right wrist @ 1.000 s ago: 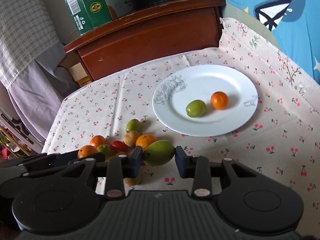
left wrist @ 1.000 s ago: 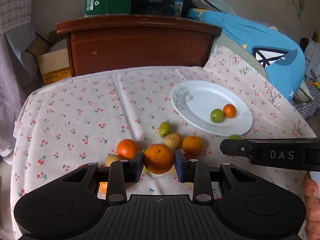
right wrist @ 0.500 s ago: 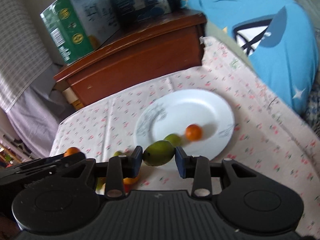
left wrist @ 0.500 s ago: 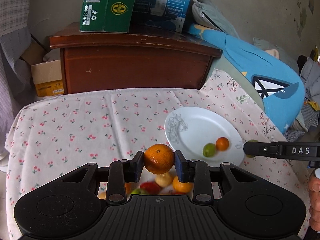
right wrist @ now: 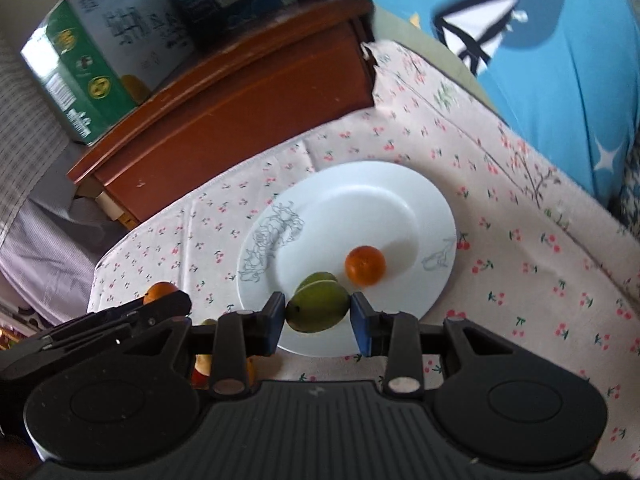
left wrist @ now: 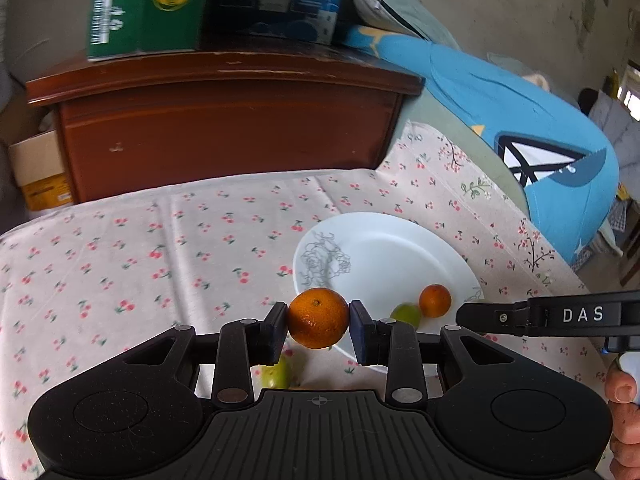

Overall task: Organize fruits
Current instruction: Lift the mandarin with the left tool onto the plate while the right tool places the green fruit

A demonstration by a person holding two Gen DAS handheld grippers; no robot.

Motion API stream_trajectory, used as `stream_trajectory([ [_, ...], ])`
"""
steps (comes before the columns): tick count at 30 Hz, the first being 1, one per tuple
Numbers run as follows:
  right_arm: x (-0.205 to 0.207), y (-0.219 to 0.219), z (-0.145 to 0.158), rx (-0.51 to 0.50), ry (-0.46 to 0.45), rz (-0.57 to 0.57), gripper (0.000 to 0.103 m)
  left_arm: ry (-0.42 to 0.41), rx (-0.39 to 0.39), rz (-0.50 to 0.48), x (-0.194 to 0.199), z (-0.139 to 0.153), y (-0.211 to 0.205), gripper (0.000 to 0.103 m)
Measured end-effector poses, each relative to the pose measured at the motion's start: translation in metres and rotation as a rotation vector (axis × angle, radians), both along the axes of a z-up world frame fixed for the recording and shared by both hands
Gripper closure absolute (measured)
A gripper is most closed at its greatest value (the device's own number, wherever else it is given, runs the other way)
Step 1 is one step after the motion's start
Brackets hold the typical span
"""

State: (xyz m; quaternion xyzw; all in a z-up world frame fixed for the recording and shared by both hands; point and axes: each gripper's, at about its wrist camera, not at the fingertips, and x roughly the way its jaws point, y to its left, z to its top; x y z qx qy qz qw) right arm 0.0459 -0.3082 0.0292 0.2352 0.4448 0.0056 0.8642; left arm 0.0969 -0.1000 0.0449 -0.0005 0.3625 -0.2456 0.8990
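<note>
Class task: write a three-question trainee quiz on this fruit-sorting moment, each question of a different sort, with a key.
1. True or false: the left gripper is clamped on an orange.
2. Multiple choice: the right gripper holds a) a red tomato, b) a green mango, c) nothing.
3. Fill in: how many fruits lie on the white plate?

Key:
1. True; both pads press its sides.
2. b.
3. Two: a small orange and a small green fruit.
</note>
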Motion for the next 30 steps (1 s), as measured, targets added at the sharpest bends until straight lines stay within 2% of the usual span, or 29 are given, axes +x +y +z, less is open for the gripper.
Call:
stream_trajectory([
  [5,0.008,-0.007,-0.011,0.023,0.035,-0.056,0.067,-0.001,0.018,-0.028,0.011,-0.008,-0.012,0.073],
  [16,0.023,-0.007,-0.024,0.015,0.064,-0.086,0.067,0.031,0.029,-0.068,0.031,-0.025,-0.033,0.073],
  [22,0.029,-0.008,-0.031,0.034,0.075,-0.108,0.065,0.007,0.024,-0.085,0.031,-0.022,-0.041,0.07],
  [24,0.03,-0.008,-0.03,0.042,0.065,-0.111,0.065,0.003,0.025,-0.068,0.031,-0.017,-0.041,0.064],
  [29,0.032,-0.01,-0.022,0.043,0.018,-0.125,0.065,-0.028,0.014,-0.017,0.032,-0.004,-0.032,0.036],
  [30,0.032,-0.01,-0.019,0.035,0.008,-0.126,0.065,-0.037,0.016,-0.005,0.032,0.0,-0.03,0.035],
])
